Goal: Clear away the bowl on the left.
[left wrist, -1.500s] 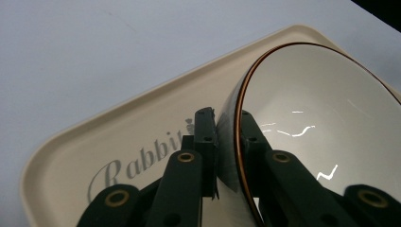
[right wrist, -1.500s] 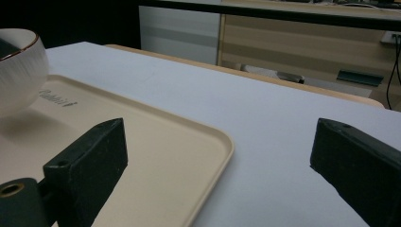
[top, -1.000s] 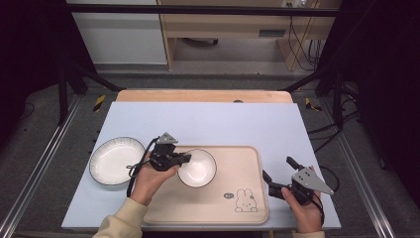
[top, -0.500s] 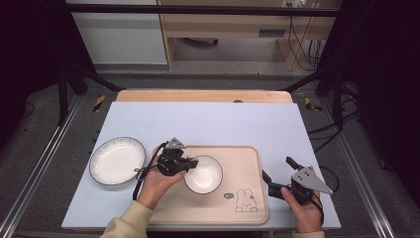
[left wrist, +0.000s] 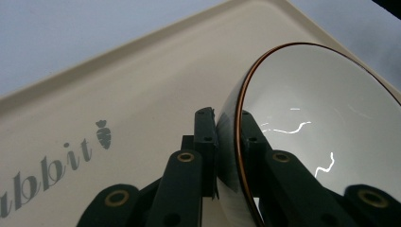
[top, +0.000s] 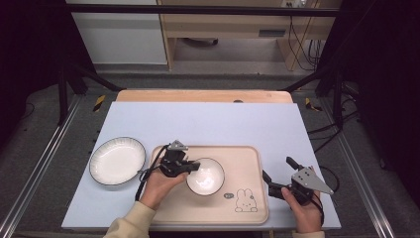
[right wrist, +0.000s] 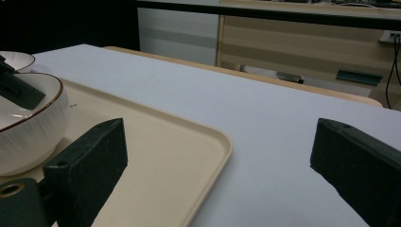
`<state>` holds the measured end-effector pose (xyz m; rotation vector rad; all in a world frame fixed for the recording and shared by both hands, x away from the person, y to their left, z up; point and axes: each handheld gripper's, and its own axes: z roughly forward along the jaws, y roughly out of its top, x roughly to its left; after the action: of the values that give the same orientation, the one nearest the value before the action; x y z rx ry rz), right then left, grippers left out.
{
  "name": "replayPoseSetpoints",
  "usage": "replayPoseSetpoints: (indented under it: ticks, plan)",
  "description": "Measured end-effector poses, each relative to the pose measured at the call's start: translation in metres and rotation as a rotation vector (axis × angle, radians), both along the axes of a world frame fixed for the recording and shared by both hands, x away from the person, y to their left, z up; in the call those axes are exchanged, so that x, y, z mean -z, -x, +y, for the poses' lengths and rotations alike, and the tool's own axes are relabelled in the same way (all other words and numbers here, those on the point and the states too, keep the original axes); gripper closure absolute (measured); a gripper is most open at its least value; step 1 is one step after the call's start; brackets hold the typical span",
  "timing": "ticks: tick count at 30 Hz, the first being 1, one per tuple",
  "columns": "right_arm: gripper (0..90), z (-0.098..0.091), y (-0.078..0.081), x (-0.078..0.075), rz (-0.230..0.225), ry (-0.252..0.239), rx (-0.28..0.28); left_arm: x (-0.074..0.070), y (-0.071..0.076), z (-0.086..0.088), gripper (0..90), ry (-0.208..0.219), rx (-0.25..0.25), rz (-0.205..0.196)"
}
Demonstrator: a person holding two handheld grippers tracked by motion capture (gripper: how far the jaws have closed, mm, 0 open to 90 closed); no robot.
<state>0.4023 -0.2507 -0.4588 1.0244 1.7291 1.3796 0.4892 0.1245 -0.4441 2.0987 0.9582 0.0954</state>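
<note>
My left gripper (top: 190,167) pinches the glossy, brown-rimmed round bowl (top: 205,176) by its near-left rim over the smooth beige tray (top: 247,153); my right gripper (top: 277,174) gapes empty.

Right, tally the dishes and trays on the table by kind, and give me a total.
Bowl: 1, white with a brown rim, on the tray, its rim clamped by the left gripper.
Plate: 1, white, on the blue tabletop left of the tray.
Tray: 1, beige with a rabbit print.
Total: 3
</note>
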Motion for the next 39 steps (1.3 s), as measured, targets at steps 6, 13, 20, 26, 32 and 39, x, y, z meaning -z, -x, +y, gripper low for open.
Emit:
replayPoseSetpoints:
  ticks: [6,13,20,26,32,39]
  plan:
    - [4.9,0.0000,0.0000,0.0000,0.002,-0.001,0.000,0.0020,-0.0012,-0.0014,81.6,0.005,-0.002,0.009]
    - [4.9,0.0001,0.0001,-0.0001,0.002,-0.002,0.000,0.0037,-0.0028,-0.0019,81.6,0.016,-0.003,0.018]
    - [4.9,0.0002,0.0000,-0.0001,0.003,-0.002,-0.001,0.0057,-0.0051,-0.0017,81.6,0.025,0.001,0.044]
    - [4.9,0.0003,0.0000,0.0000,0.004,-0.002,0.000,0.0069,-0.0067,-0.0016,81.5,0.036,-0.001,0.064]
    - [4.9,0.0005,0.0002,0.0001,0.006,-0.002,-0.001,0.0084,-0.0087,-0.0009,81.5,0.041,-0.001,0.077]
    - [4.9,0.0006,0.0000,0.0003,0.005,-0.001,-0.002,0.0088,-0.0095,-0.0009,81.4,0.041,-0.002,0.082]
